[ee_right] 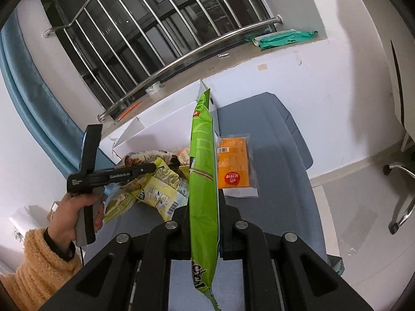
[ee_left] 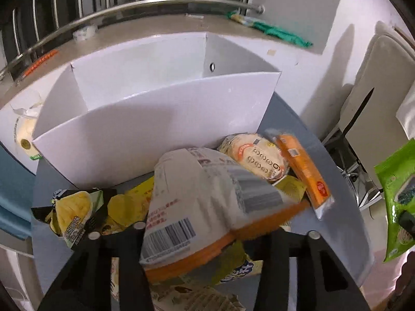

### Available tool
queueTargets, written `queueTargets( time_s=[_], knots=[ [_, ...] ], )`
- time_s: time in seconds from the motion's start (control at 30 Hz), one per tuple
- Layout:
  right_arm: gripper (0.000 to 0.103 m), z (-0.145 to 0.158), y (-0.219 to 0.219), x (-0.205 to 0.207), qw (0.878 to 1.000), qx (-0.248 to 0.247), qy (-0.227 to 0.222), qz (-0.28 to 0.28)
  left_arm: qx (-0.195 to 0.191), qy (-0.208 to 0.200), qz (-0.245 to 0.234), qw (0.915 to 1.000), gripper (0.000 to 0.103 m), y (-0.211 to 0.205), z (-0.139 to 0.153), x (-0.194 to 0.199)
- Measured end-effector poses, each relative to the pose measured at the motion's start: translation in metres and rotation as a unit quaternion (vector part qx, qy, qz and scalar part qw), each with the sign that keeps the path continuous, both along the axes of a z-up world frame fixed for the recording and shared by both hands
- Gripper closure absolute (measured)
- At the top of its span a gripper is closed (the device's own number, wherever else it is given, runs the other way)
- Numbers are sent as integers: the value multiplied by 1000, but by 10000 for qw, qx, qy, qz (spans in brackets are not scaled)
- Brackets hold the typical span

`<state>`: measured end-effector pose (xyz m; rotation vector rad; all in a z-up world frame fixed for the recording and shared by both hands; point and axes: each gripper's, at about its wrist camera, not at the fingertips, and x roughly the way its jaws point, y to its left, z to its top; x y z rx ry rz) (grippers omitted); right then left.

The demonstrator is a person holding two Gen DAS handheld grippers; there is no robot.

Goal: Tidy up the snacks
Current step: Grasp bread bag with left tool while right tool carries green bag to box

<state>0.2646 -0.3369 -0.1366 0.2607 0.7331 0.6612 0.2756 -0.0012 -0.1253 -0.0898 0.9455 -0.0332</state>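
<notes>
The right gripper [ee_right: 203,229] clamps the green snack bag [ee_right: 202,181] upright above the tabletop's [ee_right: 285,155] near edge, while the left gripper [ee_left: 205,235] grips a white-and-orange packet [ee_left: 197,202] lifted off the snack pile [ee_left: 77,207] before the white box [ee_left: 145,119].

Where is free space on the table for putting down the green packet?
Bare blue tabletop lies right of the orange packet, and nearer, under the green packet in the right gripper. The white box looks empty. Left, the snack pile crowds around the left gripper.
</notes>
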Motion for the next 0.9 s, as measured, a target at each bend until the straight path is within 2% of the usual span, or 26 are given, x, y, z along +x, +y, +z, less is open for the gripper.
queueTargets(
  time_s=[0.1, 0.2, 0.3, 0.37, 0.4, 0.47, 0.5, 0.53, 0.73, 0.9],
  knots=[
    [90, -2, 3, -2, 10000, 54, 14, 68, -39, -290, -18, 9996, 65, 3, 9, -17],
    [90, -3, 9, -2, 9999, 34, 25, 140, -58, -559, 27, 9984, 82, 11, 21, -28],
    [90, -2, 18, -3, 9997, 34, -1, 240, -132, -623, -32, 9980, 84, 17, 29, -35],
    [90, -3, 26, -4, 9995, -25, -4, 306, -74, -475, -26, 9988, 84, 22, 26, -33],
    [90, -4, 29, -4, 9994, -28, 4, 341, -85, -441, -15, 9990, 81, 23, 24, -32],
    [90, -4, 34, -4, 9992, 4, 13, 401, -57, -365, 15, 9993, 53, 25, 21, -29],
    [90, -4, 36, -5, 9991, 9, 5, 427, -20, -325, 45, 9995, 21, 25, 20, -30],
    [90, -4, 38, -6, 9990, 0, -8, 446, 30, -334, 74, 9994, 0, 23, 18, -28],
    [90, -4, 42, -9, 9987, -15, 8, 506, 426, -289, -78, 9986, 0, 1, 13, -7],
    [90, -6, 34, -7, 9991, 27, 64, 430, 1013, -191, -227, 9944, 1, -19, 6, 23]
  ],
)
